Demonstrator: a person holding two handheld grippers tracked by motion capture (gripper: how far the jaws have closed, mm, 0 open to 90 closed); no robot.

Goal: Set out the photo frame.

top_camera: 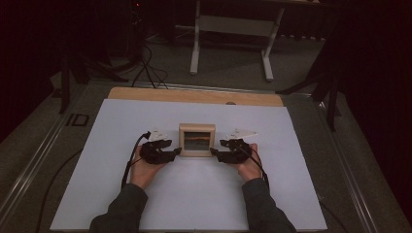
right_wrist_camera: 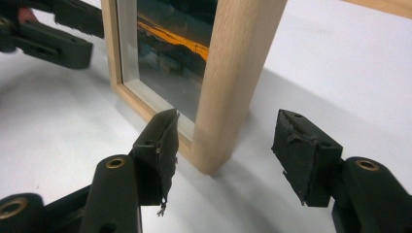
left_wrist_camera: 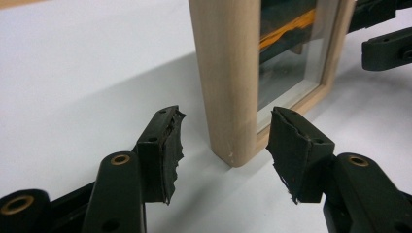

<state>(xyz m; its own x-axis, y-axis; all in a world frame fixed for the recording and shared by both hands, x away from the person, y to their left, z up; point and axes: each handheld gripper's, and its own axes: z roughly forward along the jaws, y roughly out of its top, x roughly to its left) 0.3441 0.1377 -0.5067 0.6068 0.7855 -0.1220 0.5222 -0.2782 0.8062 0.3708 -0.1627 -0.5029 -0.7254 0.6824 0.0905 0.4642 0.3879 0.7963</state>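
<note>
Left gripper, high view: the left gripper is seen at the left edge of the wooden frame, held in the person's left hand; how wide it gapes cannot be told from above.
Right gripper, high view: the right gripper is seen at the frame's right edge, held in the right hand.
Frame, high view: it stands upright near the middle of the white board, glass toward the person.
Room, high view: bare board lies on every side of the frame; the wooden table edge runs behind it, well apart.
Surroundings, high view: white table legs and floor cables are seen far beyond.
Left gripper view: jaws are spread wide and hold nothing; the frame's rounded lower corner sits between the two worn pads, touched by neither.
Obstruction, left gripper view: the other gripper's black jaws are seen past the glass.
Right gripper view: jaws are likewise wide apart and empty; the frame's near post stands between the pads, a gap on each side.
Obstruction, right gripper view: the left gripper's jaws lie at the frame's far edge.
</note>
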